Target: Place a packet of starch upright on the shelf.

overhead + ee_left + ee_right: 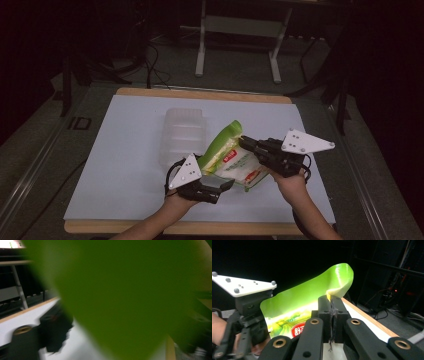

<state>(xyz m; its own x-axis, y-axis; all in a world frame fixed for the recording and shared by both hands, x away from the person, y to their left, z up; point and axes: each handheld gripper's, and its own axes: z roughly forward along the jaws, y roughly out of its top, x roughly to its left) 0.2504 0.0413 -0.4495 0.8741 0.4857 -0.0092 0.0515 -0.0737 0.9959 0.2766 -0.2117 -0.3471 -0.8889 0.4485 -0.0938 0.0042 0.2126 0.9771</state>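
Right tongs [331, 302] clamped on green bag [235, 160] (red label, perhaps unreadable); left tongs [220, 186] unclear.

Lab: dark room, cables [152, 65], equipment stand [239, 35].

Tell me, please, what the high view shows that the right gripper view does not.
High view alone: the clear plastic tray lying on the white table, and both of the person's forearms.

Right gripper view alone: the right gripper with its jaws shut on the edge of the green bag.

Both: the bag, the left gripper at the bag's other end, and the table's wooden edge.
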